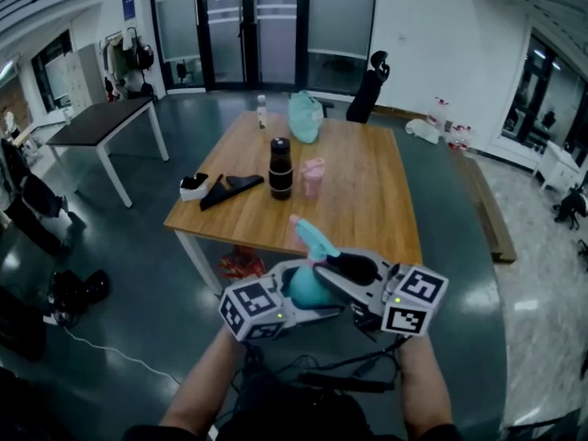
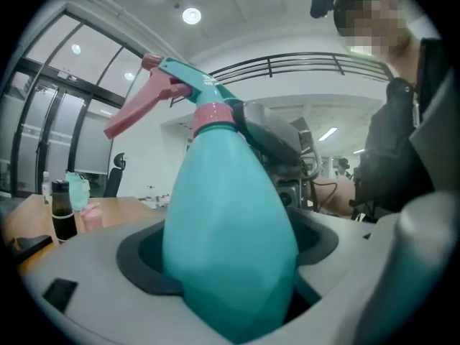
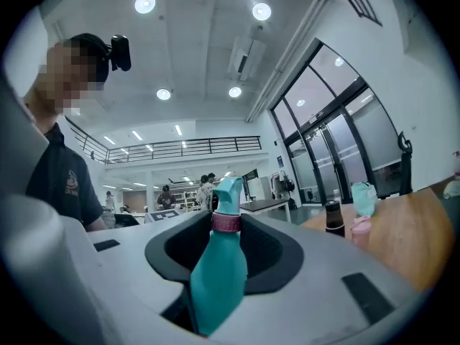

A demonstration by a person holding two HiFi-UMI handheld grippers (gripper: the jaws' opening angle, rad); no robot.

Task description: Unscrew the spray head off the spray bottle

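1. Spray head is still on the spray bottle.
2. Left claw clamps its body, up in the air short of the desk.
3. Right claw is wide around the collar, not squeezing; twisting's all left, I'd say.

bright, even light from ceiling lamps; fisheye bends edges, corners black; spray bottle softly lit.

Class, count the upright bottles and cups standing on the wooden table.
3: a small white bottle at the far edge, a tall black flask in the middle, a pink cup just right of it. The teal bag may hide more.
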